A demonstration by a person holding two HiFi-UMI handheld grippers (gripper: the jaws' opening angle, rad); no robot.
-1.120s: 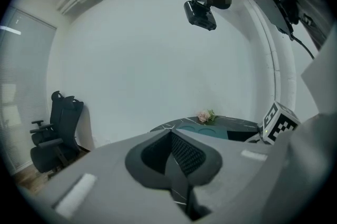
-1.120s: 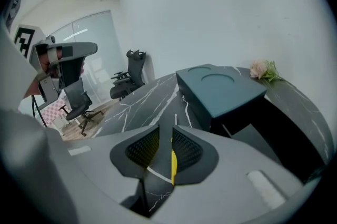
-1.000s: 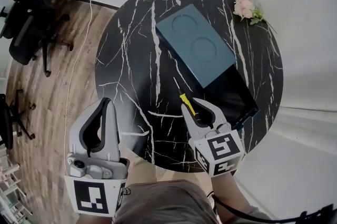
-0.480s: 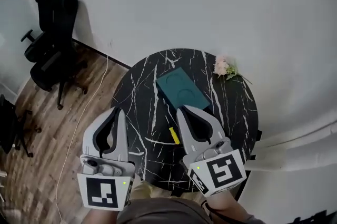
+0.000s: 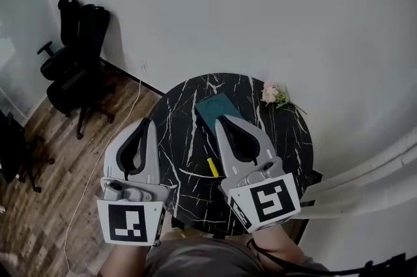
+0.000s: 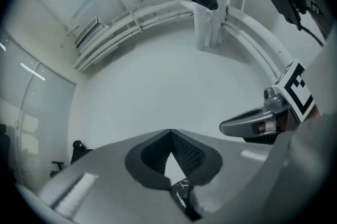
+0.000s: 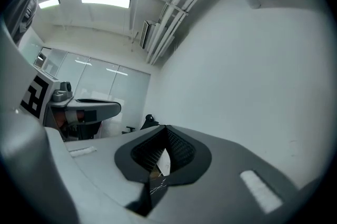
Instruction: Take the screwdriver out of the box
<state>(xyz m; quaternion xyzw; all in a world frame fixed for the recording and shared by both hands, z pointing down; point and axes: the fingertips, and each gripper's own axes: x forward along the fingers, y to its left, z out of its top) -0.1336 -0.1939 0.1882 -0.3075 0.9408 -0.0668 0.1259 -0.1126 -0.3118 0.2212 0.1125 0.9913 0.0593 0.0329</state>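
The yellow-handled screwdriver [image 5: 212,167] lies on the round black marble table [image 5: 182,139], outside the box, between my two grippers. Behind it I see the teal box lid [image 5: 214,106]; the rest of the box is hidden by my right gripper. The left gripper [image 5: 147,123] and right gripper [image 5: 222,119] are both held high above the table, close to the head camera, shut and holding nothing. The left gripper [image 6: 169,133] in its own view points at the white wall with its tips together. So does the right gripper [image 7: 166,128] in the right gripper view.
A small bunch of pink flowers [image 5: 273,94] lies at the table's far right edge. Black office chairs [image 5: 77,57] stand on the wood floor at the left, with a thin cable [image 5: 120,119] running past them. A white wall rises behind the table.
The right gripper let go of the screwdriver, which now rests on the table. Both grippers rose well away from the tabletop, and the head view pulled back.
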